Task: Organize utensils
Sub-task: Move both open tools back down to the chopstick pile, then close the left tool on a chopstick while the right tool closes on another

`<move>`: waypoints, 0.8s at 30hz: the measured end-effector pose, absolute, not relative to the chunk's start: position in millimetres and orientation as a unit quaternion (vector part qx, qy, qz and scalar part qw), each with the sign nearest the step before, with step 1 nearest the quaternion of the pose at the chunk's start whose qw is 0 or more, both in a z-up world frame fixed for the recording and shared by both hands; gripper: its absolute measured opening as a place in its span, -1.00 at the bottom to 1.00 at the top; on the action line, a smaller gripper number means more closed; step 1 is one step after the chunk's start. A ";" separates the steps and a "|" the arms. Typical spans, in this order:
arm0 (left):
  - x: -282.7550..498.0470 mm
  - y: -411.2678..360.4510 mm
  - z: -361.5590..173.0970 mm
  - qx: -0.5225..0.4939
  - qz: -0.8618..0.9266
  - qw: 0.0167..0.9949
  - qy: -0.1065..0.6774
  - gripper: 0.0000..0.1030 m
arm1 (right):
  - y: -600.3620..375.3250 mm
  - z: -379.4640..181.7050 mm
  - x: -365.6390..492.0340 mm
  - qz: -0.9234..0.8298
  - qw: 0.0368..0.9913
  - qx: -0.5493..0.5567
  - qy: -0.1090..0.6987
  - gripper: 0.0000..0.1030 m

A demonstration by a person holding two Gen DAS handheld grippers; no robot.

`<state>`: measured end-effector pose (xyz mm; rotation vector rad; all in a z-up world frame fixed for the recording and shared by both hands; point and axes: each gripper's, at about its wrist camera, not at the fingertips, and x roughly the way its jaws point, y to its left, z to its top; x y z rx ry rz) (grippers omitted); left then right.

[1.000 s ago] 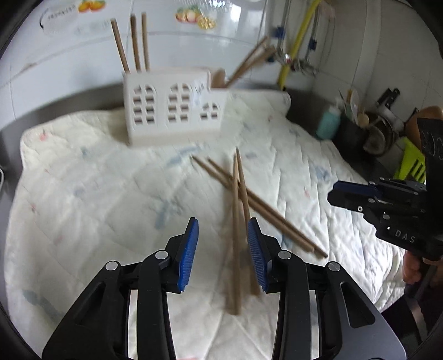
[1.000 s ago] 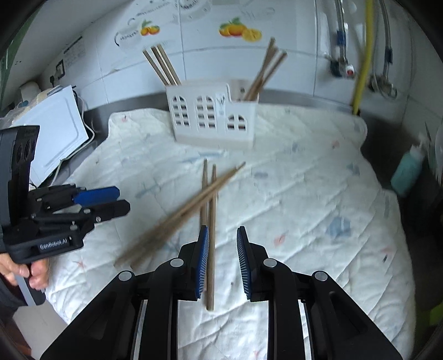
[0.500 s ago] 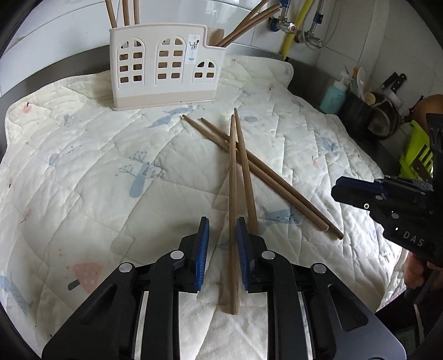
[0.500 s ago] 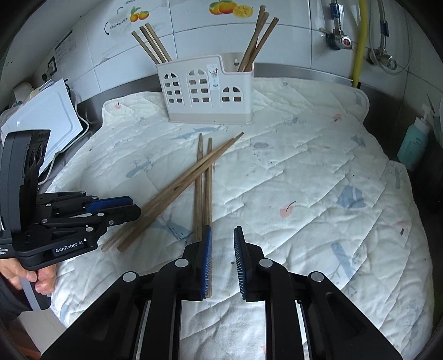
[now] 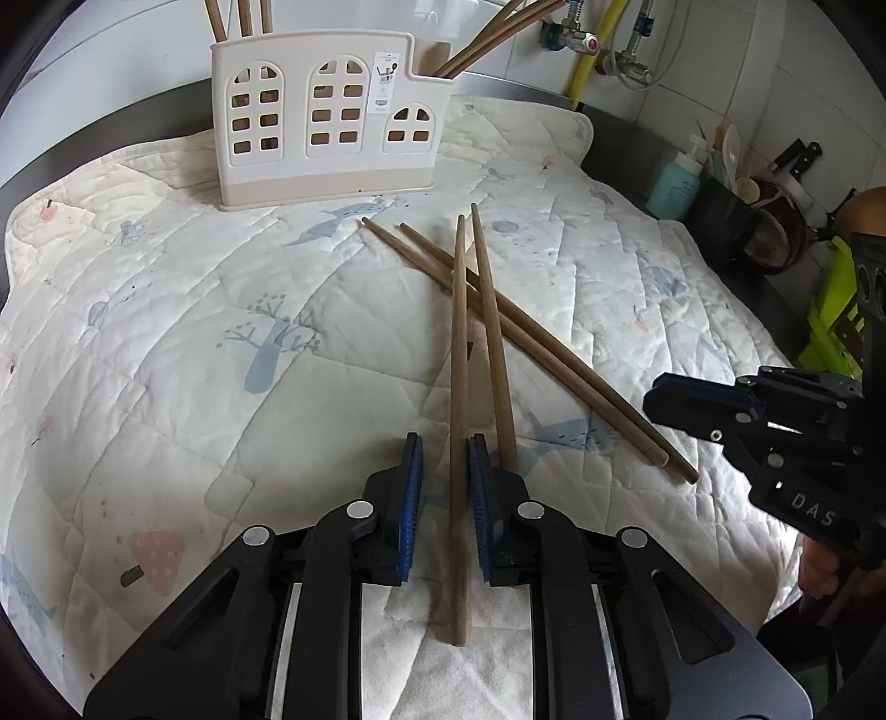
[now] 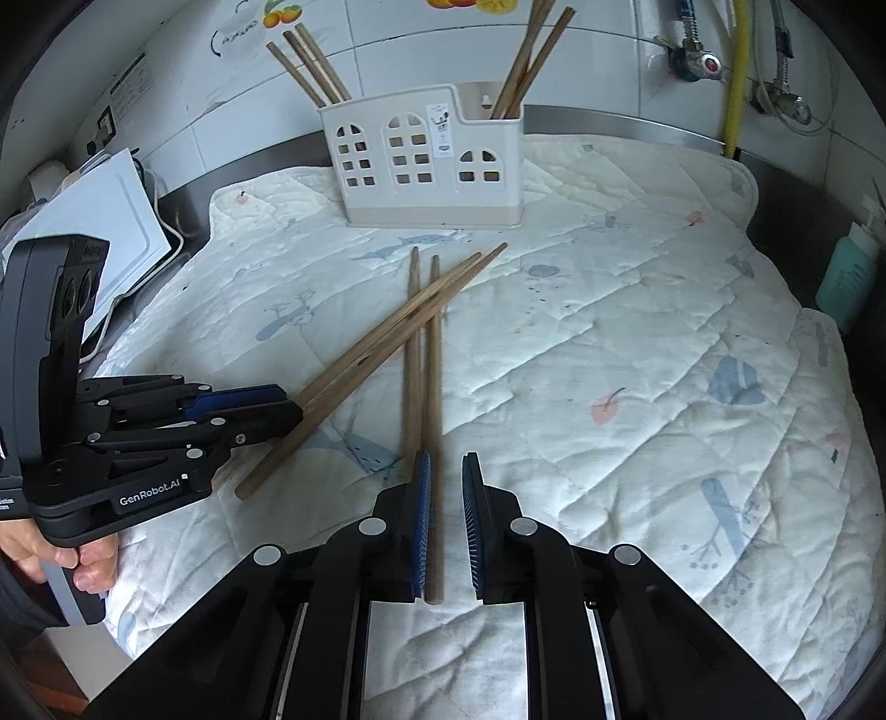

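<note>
Two wrist cameras look forward over a quilted white cloth (image 5: 166,332) printed with pale blue trees and pink mushrooms, spread on a counter edged in steel. Four wooden chopsticks lie crossed at mid-frame, round and tapered.

In the left wrist view, the left gripper (image 5: 444,498) fills the bottom centre. Its black arms end in ribbed blue pads, narrowly parted around one chopstick (image 5: 458,443) with a thin gap on each side; whether they pinch it is hard to tell. A second chopstick (image 5: 493,343) runs just right of the right pad, its lower end hidden behind it.

In the right wrist view, the right gripper (image 6: 446,515) is likewise slightly parted, with a chopstick (image 6: 433,432) against the left pad and clear of the right one. A diagonal pair (image 6: 387,354) has its lower ends partly covered by the other tool at the left edge.

A cream plastic holder (image 5: 326,122) with arched window cut-outs stands at upper centre, chopsticks upright inside, their tops cut off. White tiles with fruit stickers (image 6: 277,16) and a yellow hose (image 6: 739,72) lie behind.
</note>
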<state>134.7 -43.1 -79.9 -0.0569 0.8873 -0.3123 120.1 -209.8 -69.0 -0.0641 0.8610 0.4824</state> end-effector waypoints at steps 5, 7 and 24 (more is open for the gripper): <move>134.6 -44.9 -79.8 -0.020 -0.151 0.891 0.428 -0.68 | -204.5 -74.8 125.2 0.231 0.877 -0.036 0.419 -0.85; 135.0 -44.9 -79.8 -0.021 -0.151 0.891 0.429 -0.68 | -204.0 -76.4 126.8 0.229 0.877 -0.037 0.421 -0.85; 133.8 -45.6 -78.3 -0.031 -0.153 0.891 0.426 -0.86 | -202.2 -75.3 121.3 0.225 0.881 -0.048 0.412 -0.87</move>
